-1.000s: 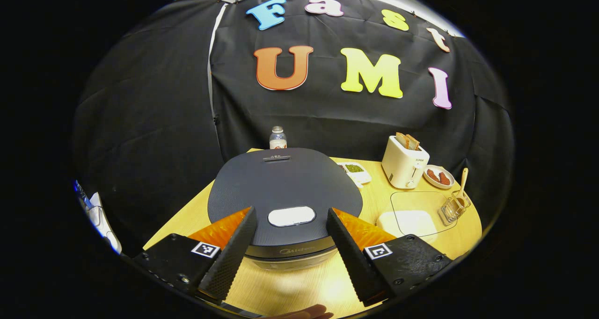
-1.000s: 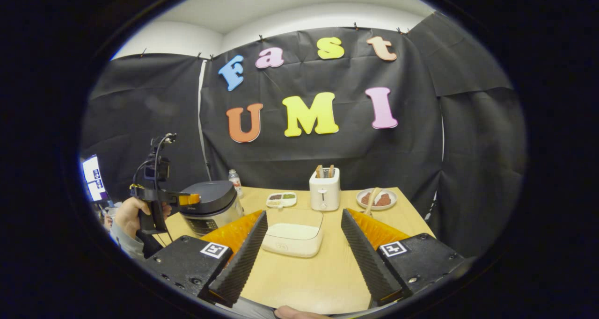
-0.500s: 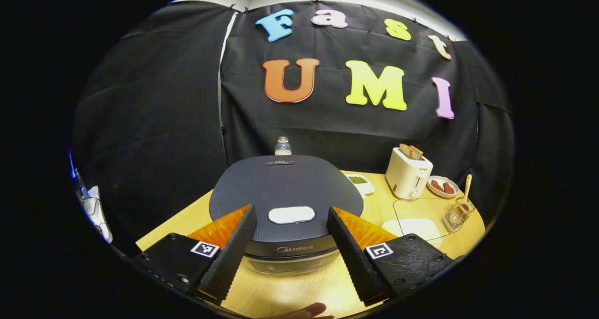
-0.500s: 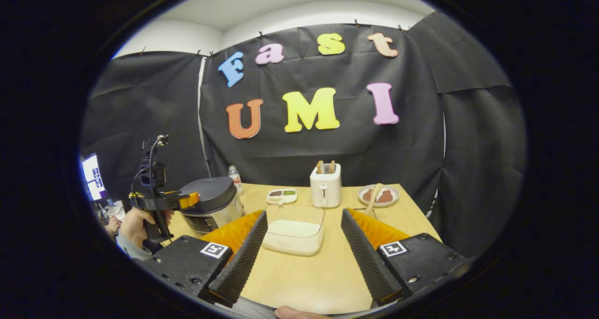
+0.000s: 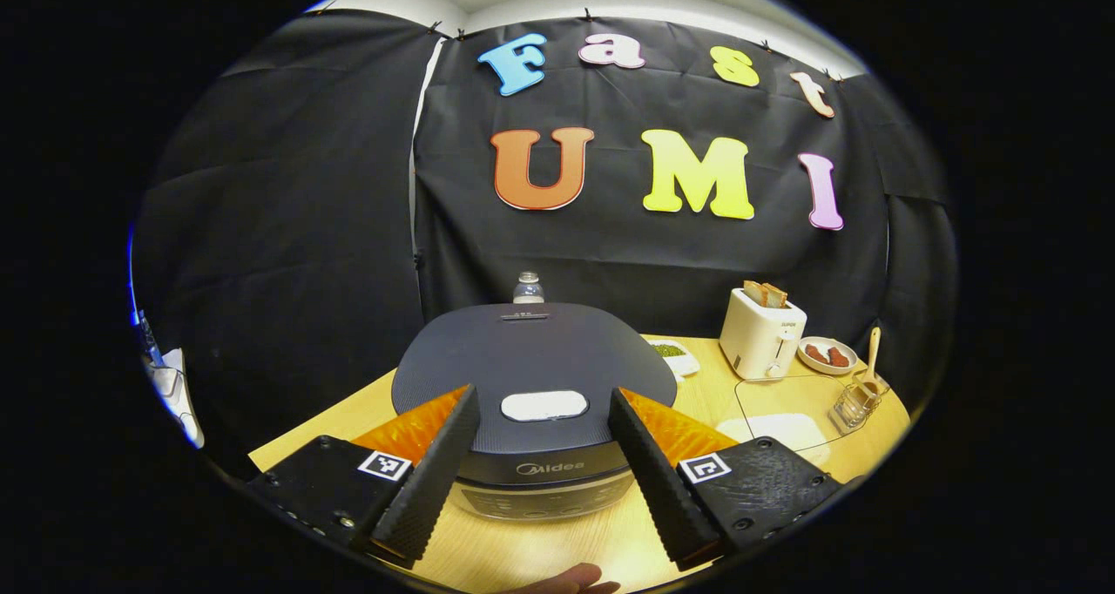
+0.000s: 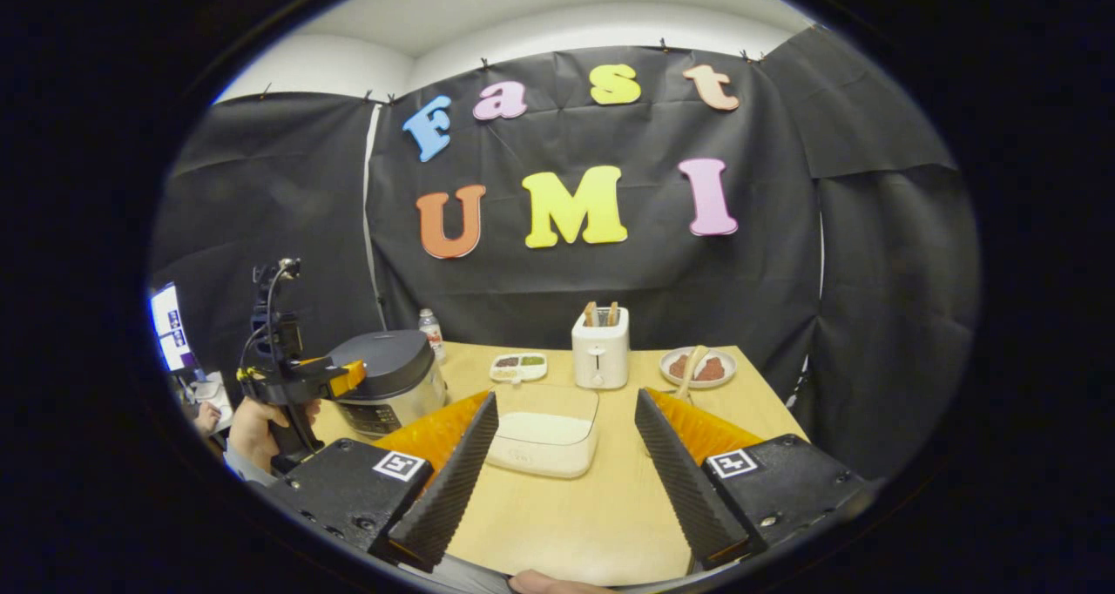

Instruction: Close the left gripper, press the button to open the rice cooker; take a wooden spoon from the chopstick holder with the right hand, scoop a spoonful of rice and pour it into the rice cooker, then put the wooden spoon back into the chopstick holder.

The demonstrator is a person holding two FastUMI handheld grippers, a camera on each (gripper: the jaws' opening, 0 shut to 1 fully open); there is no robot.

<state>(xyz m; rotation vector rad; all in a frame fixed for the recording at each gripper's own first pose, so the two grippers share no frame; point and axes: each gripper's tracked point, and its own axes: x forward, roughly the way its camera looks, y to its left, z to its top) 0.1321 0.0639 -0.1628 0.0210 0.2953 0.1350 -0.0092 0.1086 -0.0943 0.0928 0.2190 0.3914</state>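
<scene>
**Q:** Where do your two grippers stand, and what have they got hold of?

**A:** My left gripper [image 5: 542, 455] hangs over the near edge of the rice cooker [image 5: 533, 363], fingers spread wide with nothing between them. The pale oval button [image 5: 544, 405] on the closed dark lid sits in the gap, untouched. My right gripper [image 6: 564, 468] is spread just as wide and grips nothing, raised above the wooden table [image 6: 575, 516] on the near side of the rice box [image 6: 544, 442].

**Q:** And the containers?

**A:** The rice box is a cream tub under a clear lid, with white rice inside. To the right in the left gripper view, the wire chopstick holder [image 5: 855, 405] stands by the table's right edge with the wooden spoon [image 5: 870, 359] upright in it, bowl up. At the far side, a white toaster [image 6: 600, 357] holds two slices of bread; a small plate [image 6: 698, 367] to its right carries reddish-brown pieces; a divided dish [image 6: 519, 367] to its left holds green and dark grains. A small bottle [image 6: 429, 333] stands behind the cooker.
</scene>
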